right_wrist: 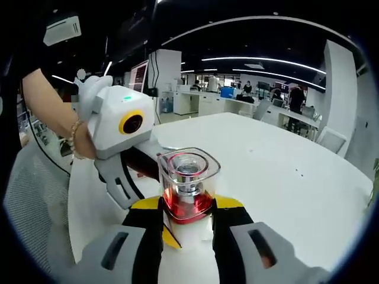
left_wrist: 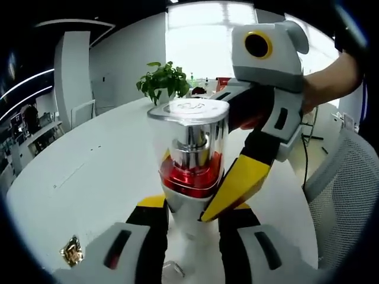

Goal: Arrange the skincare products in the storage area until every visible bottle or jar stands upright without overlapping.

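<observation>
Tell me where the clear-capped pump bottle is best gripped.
Grip the pump bottle on its white body below the red collar, coming in level from the side: it stands upright, and the clear cap above looks smooth and may lift off. Both tongs, left and right, already meet it there.

Opposed close views, shared bottle [left_wrist: 190, 155]

No text, label, brand, number or sign can be read in either view. The clear cap of the bottle [left_wrist: 190, 155] carries a faint embossed mark on its top face, at about 12 o'clock on the bottle in the left gripper view, too blurred to make out. The small gold wrapper [left_wrist: 72, 251] on the worktop [left_wrist: 89, 171] at 8 o'clock shows no legible print.
</observation>
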`<state>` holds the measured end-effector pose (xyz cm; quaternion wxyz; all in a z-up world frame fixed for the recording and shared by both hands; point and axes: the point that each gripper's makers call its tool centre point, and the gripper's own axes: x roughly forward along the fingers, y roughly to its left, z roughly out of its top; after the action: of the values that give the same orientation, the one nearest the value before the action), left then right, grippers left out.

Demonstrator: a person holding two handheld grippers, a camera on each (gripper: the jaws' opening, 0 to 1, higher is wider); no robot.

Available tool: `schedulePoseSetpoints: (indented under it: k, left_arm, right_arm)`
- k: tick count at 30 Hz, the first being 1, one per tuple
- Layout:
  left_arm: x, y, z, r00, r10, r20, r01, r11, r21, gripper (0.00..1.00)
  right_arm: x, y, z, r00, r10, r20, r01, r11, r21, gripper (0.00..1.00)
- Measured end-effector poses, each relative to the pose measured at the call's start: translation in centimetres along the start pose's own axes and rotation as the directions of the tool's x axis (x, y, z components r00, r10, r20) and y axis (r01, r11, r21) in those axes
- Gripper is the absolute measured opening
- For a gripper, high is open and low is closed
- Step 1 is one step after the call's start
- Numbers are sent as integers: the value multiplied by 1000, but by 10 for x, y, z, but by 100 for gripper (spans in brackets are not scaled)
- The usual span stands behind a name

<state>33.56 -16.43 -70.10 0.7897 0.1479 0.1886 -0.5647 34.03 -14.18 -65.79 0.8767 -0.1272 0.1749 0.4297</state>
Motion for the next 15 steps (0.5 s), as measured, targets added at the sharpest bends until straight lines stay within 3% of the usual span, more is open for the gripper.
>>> schedulePoseSetpoints:
  k: [15]
  left_arm:
    - [0, 1, -1, 1000, 19, -5, -19, 999, -46, 27]
  right_arm:
    - [1, 1, -6, 1000, 16, -24, -15, 999, 33, 32]
